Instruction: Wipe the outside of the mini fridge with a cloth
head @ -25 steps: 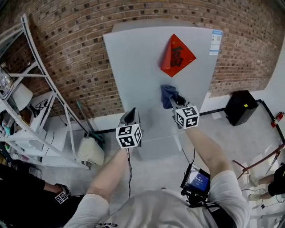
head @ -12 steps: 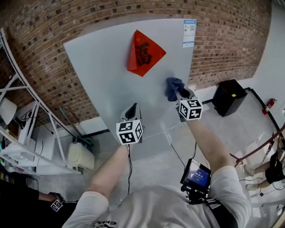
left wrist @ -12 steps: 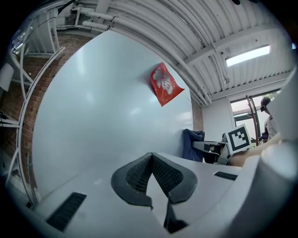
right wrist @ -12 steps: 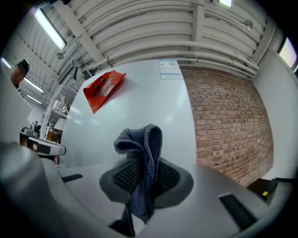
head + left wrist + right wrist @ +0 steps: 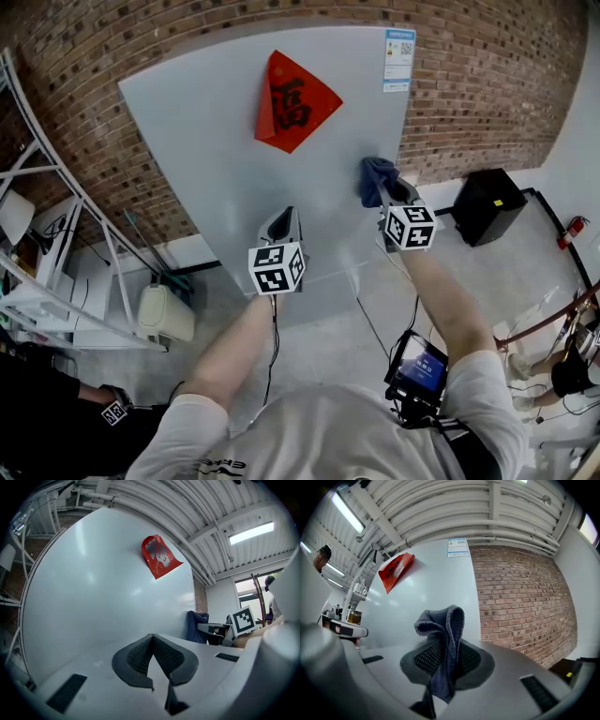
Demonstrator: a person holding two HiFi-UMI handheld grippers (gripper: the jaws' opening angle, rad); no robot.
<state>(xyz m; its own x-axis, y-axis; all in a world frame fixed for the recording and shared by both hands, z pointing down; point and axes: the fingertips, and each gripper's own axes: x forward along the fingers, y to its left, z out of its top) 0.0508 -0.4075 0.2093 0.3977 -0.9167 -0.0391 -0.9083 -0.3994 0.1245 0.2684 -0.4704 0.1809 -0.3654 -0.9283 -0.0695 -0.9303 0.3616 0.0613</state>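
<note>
The mini fridge stands against the brick wall. The blue cloth is held near its right edge, pinched between the jaws of the right gripper. Within the last second the cloth has been carried there from beneath the red paper diamond, so a sideways stroke is judged nearly finished. The left gripper is held low before the door. Only in its own view are its jaws seen pressed together on nothing.
</note>
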